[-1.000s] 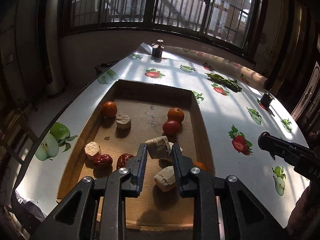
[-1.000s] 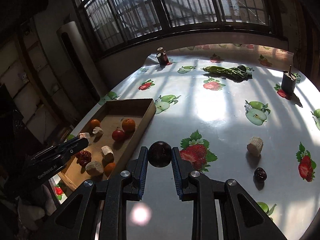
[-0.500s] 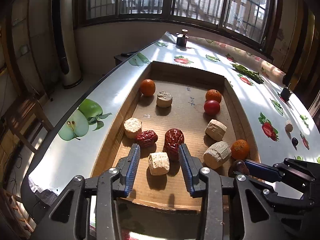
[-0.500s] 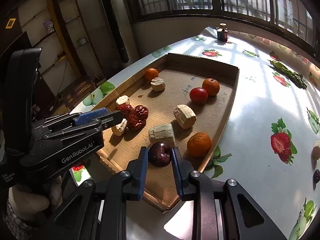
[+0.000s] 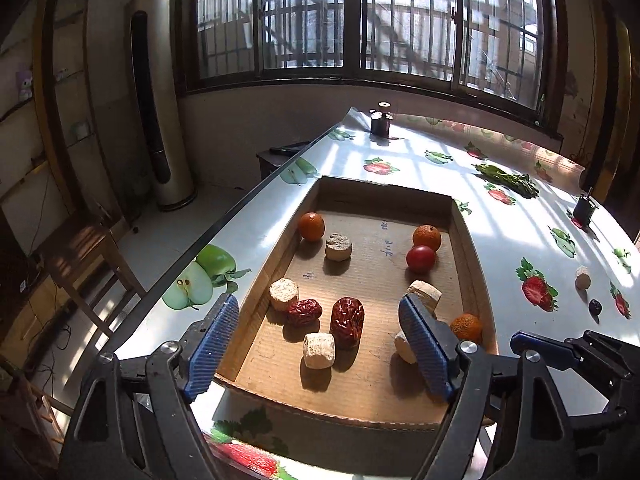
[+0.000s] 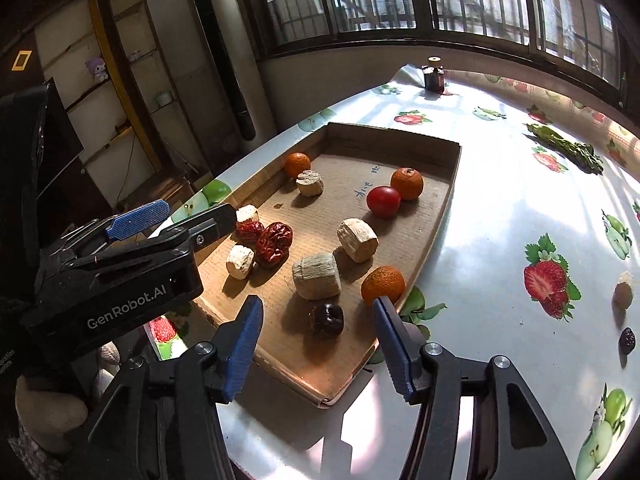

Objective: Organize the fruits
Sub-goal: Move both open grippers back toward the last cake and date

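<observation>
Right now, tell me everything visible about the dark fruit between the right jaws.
The dark fruit is small, roundish, glossy and near black with a wrinkled dent on top. It lies on the cardboard tray floor near the front edge, just in front of a pale cut chunk. The right gripper is open; neither pad touches it.

Bench (image 6: 500, 208) covered in a fruit-print cloth. Directly on it: a cardboard tray (image 6: 448, 208) ahead of the right tool (image 6: 318, 338); a dark jar (image 6: 434, 76) at the far edge; green vegetables (image 6: 568, 146) far right; a pale chunk (image 6: 623, 290) and, just nearer, a dark fruit (image 6: 627, 339) to the right.
</observation>
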